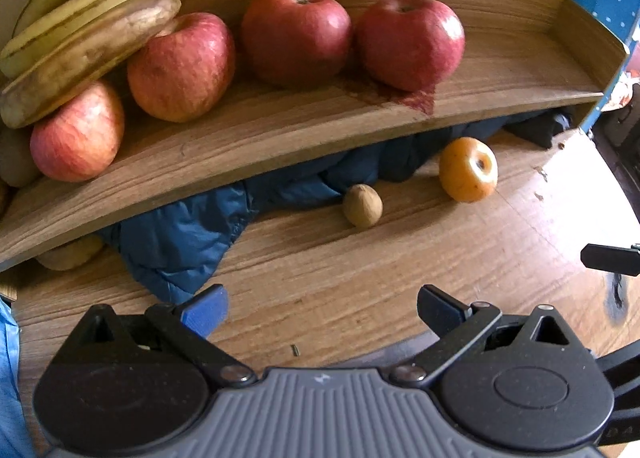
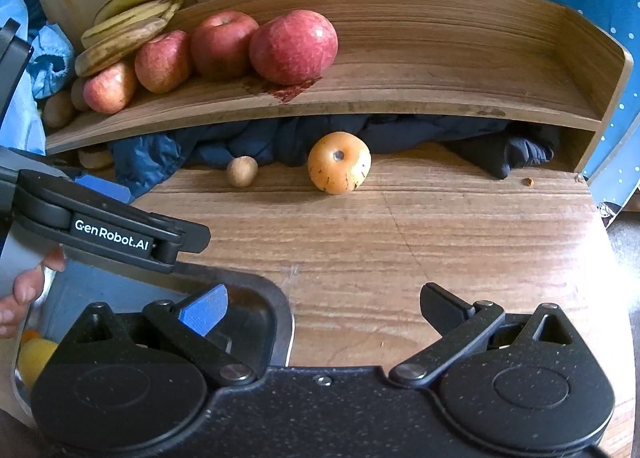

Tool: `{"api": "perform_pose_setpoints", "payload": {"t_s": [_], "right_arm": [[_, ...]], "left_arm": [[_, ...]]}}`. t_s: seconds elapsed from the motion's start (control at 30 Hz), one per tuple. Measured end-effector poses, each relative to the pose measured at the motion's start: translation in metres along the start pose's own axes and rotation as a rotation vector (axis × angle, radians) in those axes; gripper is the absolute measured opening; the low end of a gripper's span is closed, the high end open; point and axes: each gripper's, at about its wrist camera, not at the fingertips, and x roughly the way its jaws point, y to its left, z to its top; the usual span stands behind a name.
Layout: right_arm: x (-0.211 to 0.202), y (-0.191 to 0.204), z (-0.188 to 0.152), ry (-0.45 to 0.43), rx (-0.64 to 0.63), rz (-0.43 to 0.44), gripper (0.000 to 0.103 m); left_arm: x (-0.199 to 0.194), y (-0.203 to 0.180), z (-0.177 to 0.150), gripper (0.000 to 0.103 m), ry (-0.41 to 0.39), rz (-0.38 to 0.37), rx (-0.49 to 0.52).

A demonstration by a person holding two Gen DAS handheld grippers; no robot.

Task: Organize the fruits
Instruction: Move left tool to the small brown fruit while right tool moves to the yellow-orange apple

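Nearest the lens: right hand-held gripper (image 2: pixel 323 308), fingers spread wide, nothing btwn them, hovering over the table (image 2: pixel 460 250) edge w/ a metal tray (image 2: pixel 276 306) just beside its blue pad. Left hand-held gripper (image 1: pixel 322 308) likewise spread & empty, low over the table.

Loose fruit: orange persimmon-like fruit (image 2: pixel 339 162) lies on the table just under the front lip of the wooden shelf (image 2: pixel 440 69), calyx end facing out, near a small brown kiwi (image 2: pixel 242 171); dark blue jacket (image 2: pixel 168 161) bunched behind both. On the shelf: four red apples (image 1: pixel 296 33) in a row, bananas (image 1: pixel 88 33) resting on the leftmost ones.

Handling, my guess: the orange fruit looks smooth, roundish, prob. soft-skinned & bruisable, so may roll or slip. Best taken across its widest part, pads on opposite flanks, light squeeze. Kiwi is small & light, fuzzy so grippy; take it across the short axis. Shelf lip overhead leaves little clearance; approach low from the front.
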Motion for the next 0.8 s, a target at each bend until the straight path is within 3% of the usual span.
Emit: {"api": "perform_pose_setpoints", "payload": {"t_s": [0.53, 0.8], "right_arm": [[0.032, -0.026, 0.040, -0.050, 0.007, -0.031, 0.102], [0.049, -0.026, 0.054, -0.074, -0.046, -0.026, 0.095]], "left_arm": [[0.019, 0.004, 0.022, 0.102, -0.009, 0.003, -0.100], [0.024, 0.015, 0.032, 0.102, -0.015, -0.008, -0.154]]}}
